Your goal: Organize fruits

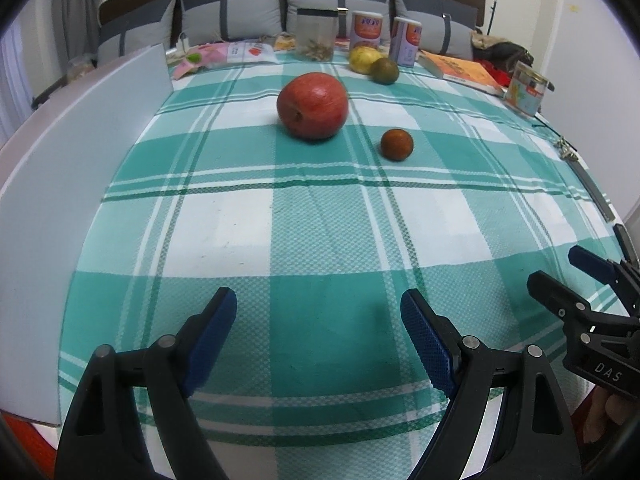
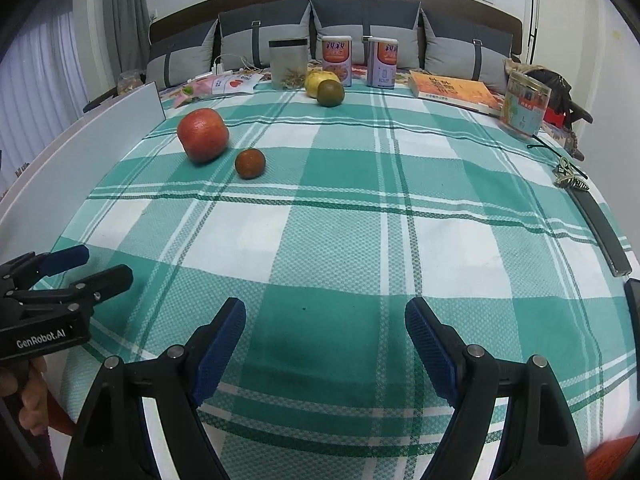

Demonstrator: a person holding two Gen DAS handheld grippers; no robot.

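Observation:
A big red apple (image 1: 313, 105) lies on the green-and-white checked cloth (image 1: 320, 240), with a small reddish-brown fruit (image 1: 396, 144) to its right. Farther back lie a yellow fruit (image 1: 364, 59) and a green-brown fruit (image 1: 384, 70), touching. My left gripper (image 1: 319, 312) is open and empty, low over the near cloth. My right gripper (image 2: 325, 320) is open and empty too, beside the left one. The right wrist view shows the apple (image 2: 203, 135), small fruit (image 2: 250, 163), yellow fruit (image 2: 316, 80) and green-brown fruit (image 2: 331, 93).
A white board (image 1: 80, 184) stands along the left edge. At the back stand a clear jar (image 1: 315, 36), two printed cans (image 1: 366, 30), a book (image 1: 460, 70) and a tin (image 1: 527, 87). A dark strip (image 2: 600, 224) lies at the right edge.

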